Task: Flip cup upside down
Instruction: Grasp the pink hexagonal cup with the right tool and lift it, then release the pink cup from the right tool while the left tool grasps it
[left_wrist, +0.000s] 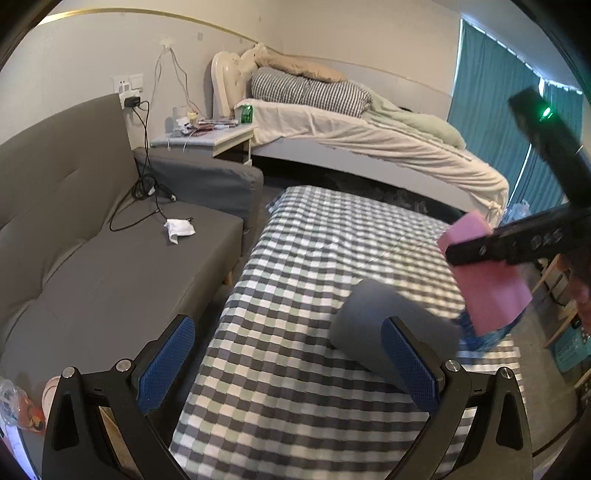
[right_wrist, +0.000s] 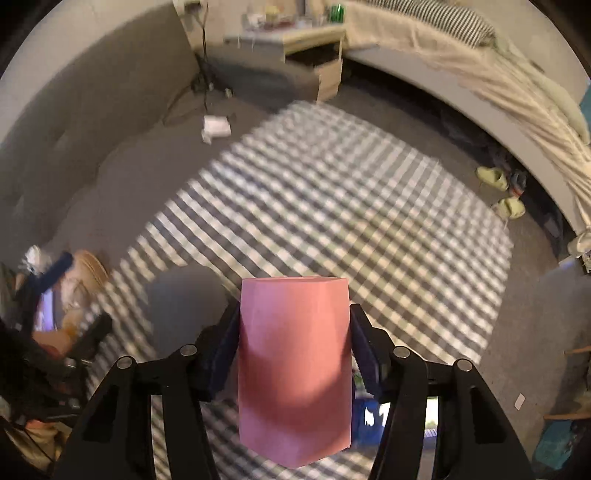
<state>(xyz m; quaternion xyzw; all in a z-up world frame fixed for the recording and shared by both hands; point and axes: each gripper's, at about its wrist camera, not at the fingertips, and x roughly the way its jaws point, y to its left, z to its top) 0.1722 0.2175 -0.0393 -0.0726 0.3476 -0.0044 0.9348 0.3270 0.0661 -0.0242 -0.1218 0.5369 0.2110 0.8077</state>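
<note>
One pink cup (right_wrist: 293, 365), two green slippers (right_wrist: 511, 207)

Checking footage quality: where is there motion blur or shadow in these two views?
Left wrist: cup and right gripper slightly smeared, a blurred grey shadow on the cloth below. Right wrist: checks streaked by motion, cup fairly sharp with a dark shadow band.

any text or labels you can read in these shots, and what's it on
"DAS": raised letters on the black body of the right gripper, seen from the left wrist view; the reading is uncertain.
Green can on the bedside table: its print is too small to read.
Pink cup held in the right gripper: no text on the sides that show.
Nothing else is legible.
</note>
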